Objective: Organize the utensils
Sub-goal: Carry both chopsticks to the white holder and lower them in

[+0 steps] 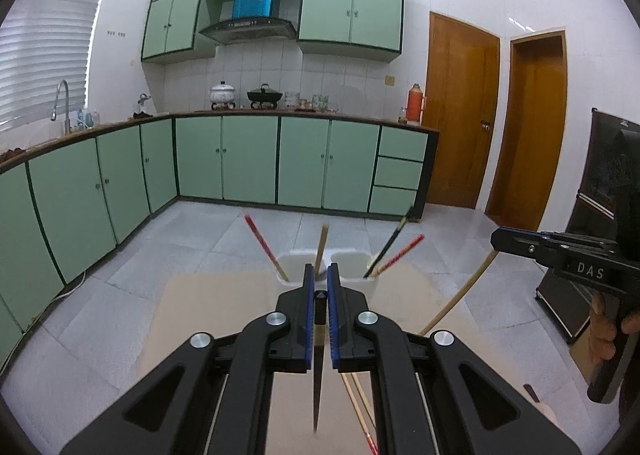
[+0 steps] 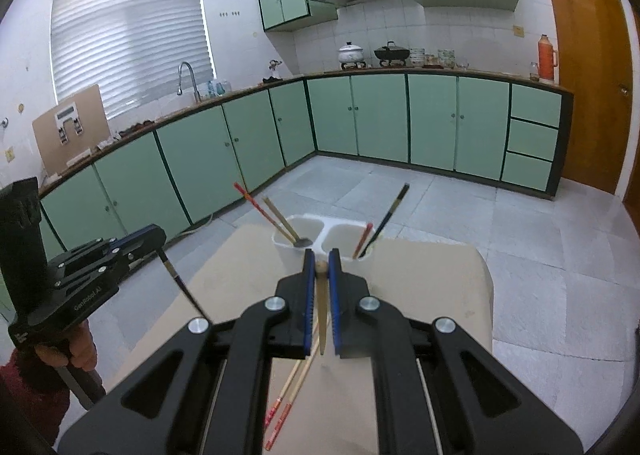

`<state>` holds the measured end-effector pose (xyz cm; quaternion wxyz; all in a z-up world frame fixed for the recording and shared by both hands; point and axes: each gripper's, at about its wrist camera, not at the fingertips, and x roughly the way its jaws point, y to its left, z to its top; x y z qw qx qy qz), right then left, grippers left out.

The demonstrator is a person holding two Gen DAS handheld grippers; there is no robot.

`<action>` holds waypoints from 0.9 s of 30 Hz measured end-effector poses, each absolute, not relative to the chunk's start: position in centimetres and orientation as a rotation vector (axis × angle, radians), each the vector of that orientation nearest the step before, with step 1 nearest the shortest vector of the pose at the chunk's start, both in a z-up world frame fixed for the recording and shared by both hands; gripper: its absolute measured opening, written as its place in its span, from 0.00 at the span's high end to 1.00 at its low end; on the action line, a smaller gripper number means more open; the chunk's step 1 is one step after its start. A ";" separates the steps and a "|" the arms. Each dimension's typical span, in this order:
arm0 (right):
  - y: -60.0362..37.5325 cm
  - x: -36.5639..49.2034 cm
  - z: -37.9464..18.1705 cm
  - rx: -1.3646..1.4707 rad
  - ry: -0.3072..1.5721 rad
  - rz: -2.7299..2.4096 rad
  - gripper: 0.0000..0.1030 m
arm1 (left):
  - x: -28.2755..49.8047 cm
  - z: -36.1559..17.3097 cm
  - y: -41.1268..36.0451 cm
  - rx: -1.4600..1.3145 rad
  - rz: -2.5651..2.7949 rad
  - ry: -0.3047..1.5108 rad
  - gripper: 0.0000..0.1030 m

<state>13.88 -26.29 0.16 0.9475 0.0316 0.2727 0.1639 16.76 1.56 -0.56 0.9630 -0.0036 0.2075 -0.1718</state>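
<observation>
My left gripper [image 1: 320,270] is shut on a dark chopstick [image 1: 317,375] that hangs point-down between its blue pads. My right gripper [image 2: 321,260] is shut on a pale bamboo chopstick [image 2: 322,319], also hanging down. Both are raised above the tan table [image 2: 424,287], just short of a white two-compartment holder [image 2: 320,239]. The holder's left compartment has a red chopstick [image 2: 256,203], a tan one and a spoon [image 2: 303,242]. Its right compartment has a black chopstick [image 2: 390,211] and a red one. Each gripper shows at the other view's edge: right gripper [image 1: 496,241], left gripper [image 2: 159,237].
Two loose red-tipped chopsticks [image 2: 290,391] lie on the table under my grippers. The table's edges drop to a grey tiled floor [image 2: 540,255]. Green kitchen cabinets [image 2: 360,119] line the far walls. A dark cabinet [image 1: 600,215] stands at the right.
</observation>
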 end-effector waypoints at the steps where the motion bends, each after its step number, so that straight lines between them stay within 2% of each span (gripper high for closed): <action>1: -26.3 14.1 0.7 0.065 0.547 0.335 0.94 | 16.7 -0.3 1.5 -0.008 -0.348 0.412 0.94; 13: -26.8 17.6 7.0 0.039 0.449 0.342 0.94 | 19.8 6.7 1.6 -0.001 -0.349 0.264 0.94; 22: -26.9 22.0 8.2 0.025 0.446 0.326 0.94 | 24.0 11.3 0.5 0.002 -0.347 0.194 0.94; 27: -26.5 24.0 7.7 0.005 0.445 0.299 0.94 | 26.2 12.2 -0.4 0.008 -0.333 0.160 0.94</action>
